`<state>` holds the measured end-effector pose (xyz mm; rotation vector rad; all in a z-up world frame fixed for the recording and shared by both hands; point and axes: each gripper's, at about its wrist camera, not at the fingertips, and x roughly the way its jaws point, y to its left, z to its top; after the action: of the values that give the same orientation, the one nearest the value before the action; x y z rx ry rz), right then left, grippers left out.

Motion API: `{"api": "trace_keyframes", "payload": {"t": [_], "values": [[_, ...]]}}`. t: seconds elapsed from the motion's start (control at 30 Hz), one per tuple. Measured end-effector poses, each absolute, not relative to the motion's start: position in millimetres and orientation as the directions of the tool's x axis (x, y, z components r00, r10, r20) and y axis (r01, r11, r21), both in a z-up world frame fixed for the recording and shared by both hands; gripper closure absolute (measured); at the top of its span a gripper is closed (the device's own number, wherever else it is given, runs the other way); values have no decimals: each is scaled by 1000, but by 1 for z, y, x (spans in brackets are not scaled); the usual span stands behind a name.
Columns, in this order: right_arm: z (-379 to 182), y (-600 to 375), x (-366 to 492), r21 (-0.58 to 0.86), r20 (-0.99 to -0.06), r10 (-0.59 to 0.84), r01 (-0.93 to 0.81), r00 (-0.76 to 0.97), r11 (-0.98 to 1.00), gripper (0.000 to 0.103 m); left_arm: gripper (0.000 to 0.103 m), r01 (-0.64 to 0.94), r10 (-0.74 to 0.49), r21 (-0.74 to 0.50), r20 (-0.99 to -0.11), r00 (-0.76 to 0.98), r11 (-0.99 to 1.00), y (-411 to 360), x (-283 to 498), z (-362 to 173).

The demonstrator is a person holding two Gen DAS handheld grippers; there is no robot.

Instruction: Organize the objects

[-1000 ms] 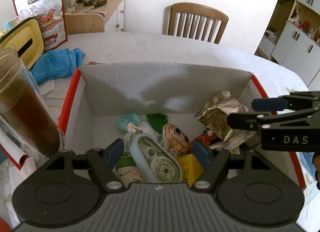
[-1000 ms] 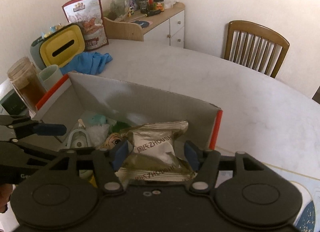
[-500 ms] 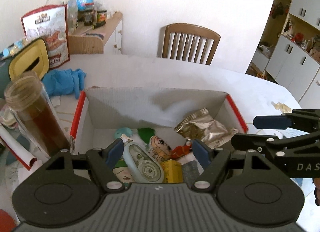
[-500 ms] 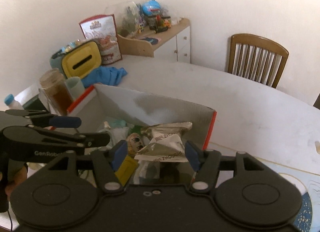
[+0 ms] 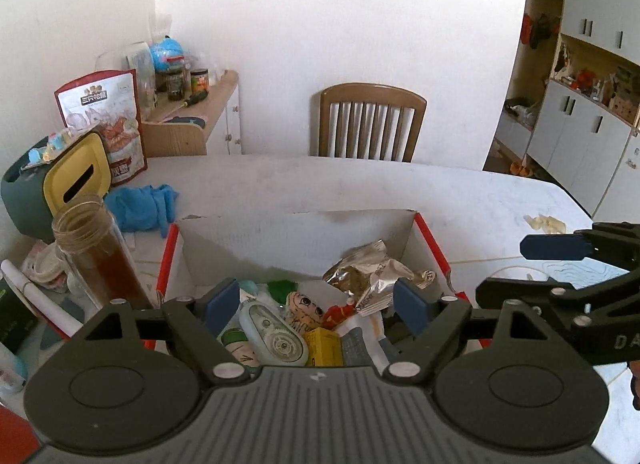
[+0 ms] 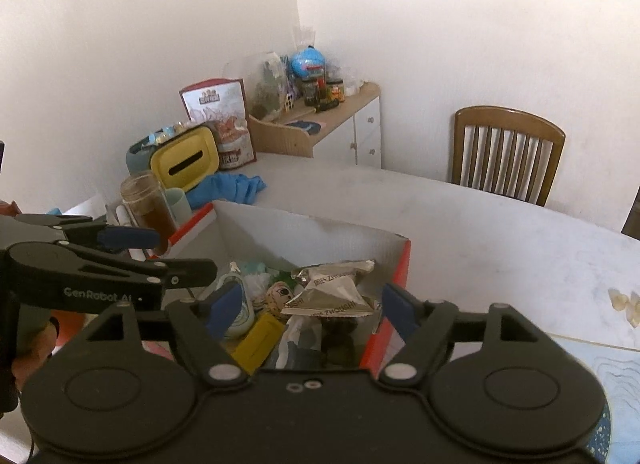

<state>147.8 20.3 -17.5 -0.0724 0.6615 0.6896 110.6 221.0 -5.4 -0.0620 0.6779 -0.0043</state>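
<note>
White marbled tabletop (image 5: 360, 188) carrying red-edged open cardboard box (image 5: 296, 240). Lying inside box: crumpled silver foil snack packet (image 6: 332, 292), pale blue oval correction-tape dispenser (image 5: 276, 338), small yellow carton (image 5: 324, 352). Hovering above box, released and holding nothing: left gripper (image 5: 316, 306), right gripper (image 6: 308, 308).

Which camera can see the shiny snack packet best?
The right wrist view: the crinkly silver foil snack packet sits in the middle, its printed face readable. The left wrist view shows it off to the right of the red-edged cardboard box, crumpled and partly behind a claw finger.
</note>
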Motion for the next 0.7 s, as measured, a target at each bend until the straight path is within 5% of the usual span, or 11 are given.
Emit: {"api": "trace_keyframes", "payload": {"t": [0.47, 0.7], "values": [[-10, 1, 120, 189, -502, 618, -621, 605, 761, 2, 2, -27, -14, -65, -559, 829, 998, 215, 89, 7], [-3, -4, 111, 203, -456, 635, -622, 624, 757, 1, 1, -27, -18, -73, -554, 832, 997, 212, 84, 4]]}}
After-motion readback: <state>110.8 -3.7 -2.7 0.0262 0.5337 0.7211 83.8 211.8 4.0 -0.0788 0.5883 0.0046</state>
